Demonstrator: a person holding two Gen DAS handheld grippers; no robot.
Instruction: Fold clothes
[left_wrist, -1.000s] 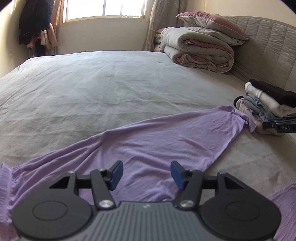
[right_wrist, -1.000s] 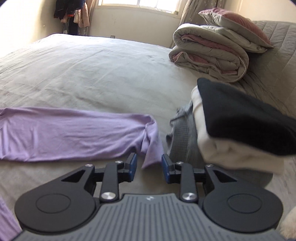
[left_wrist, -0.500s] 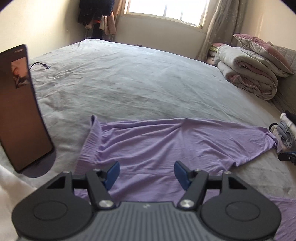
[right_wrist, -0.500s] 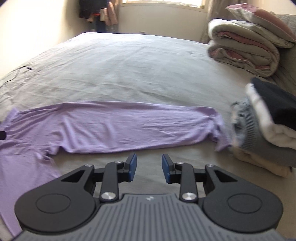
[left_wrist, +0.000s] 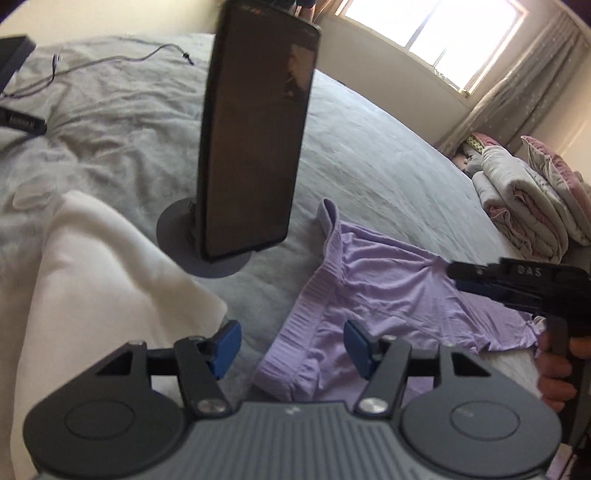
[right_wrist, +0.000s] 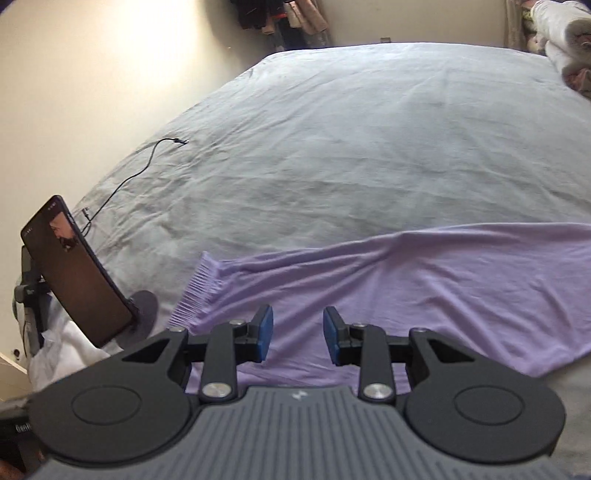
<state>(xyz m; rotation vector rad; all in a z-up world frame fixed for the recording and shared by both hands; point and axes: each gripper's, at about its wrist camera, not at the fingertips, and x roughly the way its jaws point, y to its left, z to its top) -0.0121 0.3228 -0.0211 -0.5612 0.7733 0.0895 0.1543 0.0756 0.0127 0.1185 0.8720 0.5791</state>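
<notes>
Lilac garment (left_wrist: 388, 295) lies flat, unfolded on bed (right_wrist: 369, 147); left tool (left_wrist: 291, 345) closing (empty), right tool (right_wrist: 298, 334) released, gripping nothing.

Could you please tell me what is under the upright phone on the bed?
The phone stands on a round grey stand base resting on the grey bedsheet. The phone covers the stand's neck and clamp.

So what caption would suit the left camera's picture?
Open left gripper above the purple garment's ribbed waistband on the bed, beside a propped phone.

Ribbed lilac cloth garment (left_wrist: 388, 295); glossy phone (left_wrist: 255, 133)
</notes>
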